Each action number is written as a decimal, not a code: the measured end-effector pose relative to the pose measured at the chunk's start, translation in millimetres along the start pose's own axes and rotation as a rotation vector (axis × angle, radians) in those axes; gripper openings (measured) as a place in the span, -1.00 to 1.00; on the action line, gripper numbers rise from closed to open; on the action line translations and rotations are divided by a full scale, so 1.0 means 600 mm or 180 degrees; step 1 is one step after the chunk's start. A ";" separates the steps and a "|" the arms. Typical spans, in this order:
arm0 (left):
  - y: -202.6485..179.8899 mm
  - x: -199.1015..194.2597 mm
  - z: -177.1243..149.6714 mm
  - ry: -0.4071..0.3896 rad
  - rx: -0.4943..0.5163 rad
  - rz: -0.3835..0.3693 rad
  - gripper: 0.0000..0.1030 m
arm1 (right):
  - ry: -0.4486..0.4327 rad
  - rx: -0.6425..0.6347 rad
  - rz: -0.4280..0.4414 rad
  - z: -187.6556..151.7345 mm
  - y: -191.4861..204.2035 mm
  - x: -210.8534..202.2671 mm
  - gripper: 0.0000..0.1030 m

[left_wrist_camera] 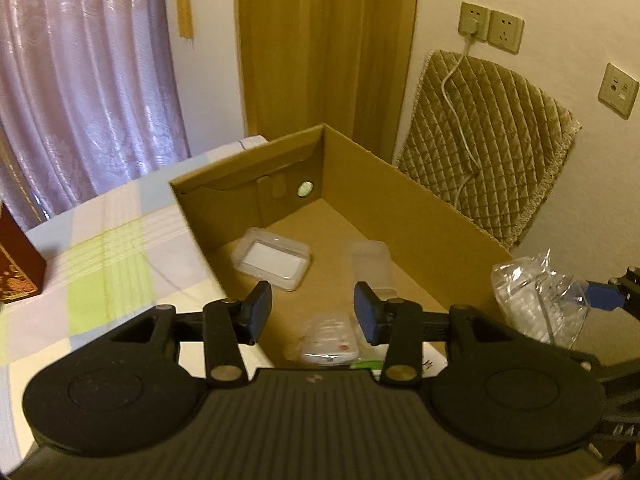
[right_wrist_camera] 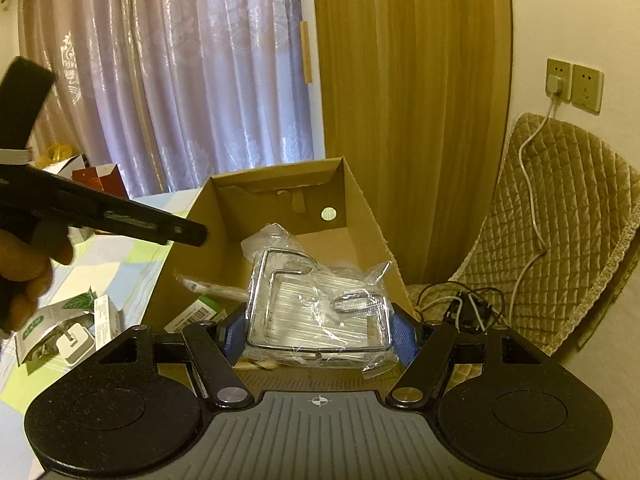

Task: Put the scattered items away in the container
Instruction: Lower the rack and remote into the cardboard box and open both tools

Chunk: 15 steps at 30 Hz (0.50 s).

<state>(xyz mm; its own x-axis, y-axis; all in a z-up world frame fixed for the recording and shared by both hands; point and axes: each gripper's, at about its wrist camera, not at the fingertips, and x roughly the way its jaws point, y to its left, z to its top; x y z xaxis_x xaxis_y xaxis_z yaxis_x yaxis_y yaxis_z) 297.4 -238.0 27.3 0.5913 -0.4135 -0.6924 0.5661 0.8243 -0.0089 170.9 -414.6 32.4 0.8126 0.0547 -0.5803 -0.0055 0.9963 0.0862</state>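
Observation:
An open cardboard box (left_wrist_camera: 420,216) sits on the bed. Inside it lie a clear plastic case with a white insert (left_wrist_camera: 272,258), a translucent flat piece (left_wrist_camera: 372,268) and a white remote-like item (left_wrist_camera: 330,340) in a clear wrap. My left gripper (left_wrist_camera: 312,314) hangs open over the box's near end with nothing between its fingers. My right gripper (right_wrist_camera: 318,338) is shut on a plastic-wrapped wire rack (right_wrist_camera: 320,308) above the box's (right_wrist_camera: 360,204) near right corner. The wire rack (left_wrist_camera: 536,300) also shows in the left wrist view, at the right.
A checkered sheet (left_wrist_camera: 104,264) covers the bed. A green-and-white packet with a white charger (right_wrist_camera: 60,332) and a small carton (right_wrist_camera: 106,316) lie left of the box. A red box (left_wrist_camera: 16,264) stands far left. A quilted cushion (right_wrist_camera: 560,232) and cables (right_wrist_camera: 464,300) are to the right.

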 end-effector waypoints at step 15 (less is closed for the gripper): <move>0.038 -0.059 -0.037 -0.0053 -0.0114 0.0087 -0.18 | 0.0007 -0.0023 0.0007 0.013 0.009 0.013 0.40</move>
<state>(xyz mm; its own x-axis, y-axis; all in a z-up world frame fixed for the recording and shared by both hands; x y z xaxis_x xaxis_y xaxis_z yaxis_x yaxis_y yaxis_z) 276.7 -195.8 35.8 0.6160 -0.3967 -0.6806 0.5288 0.8486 -0.0160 181.8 -409.5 34.5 0.8114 0.0572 -0.5818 -0.0116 0.9966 0.0817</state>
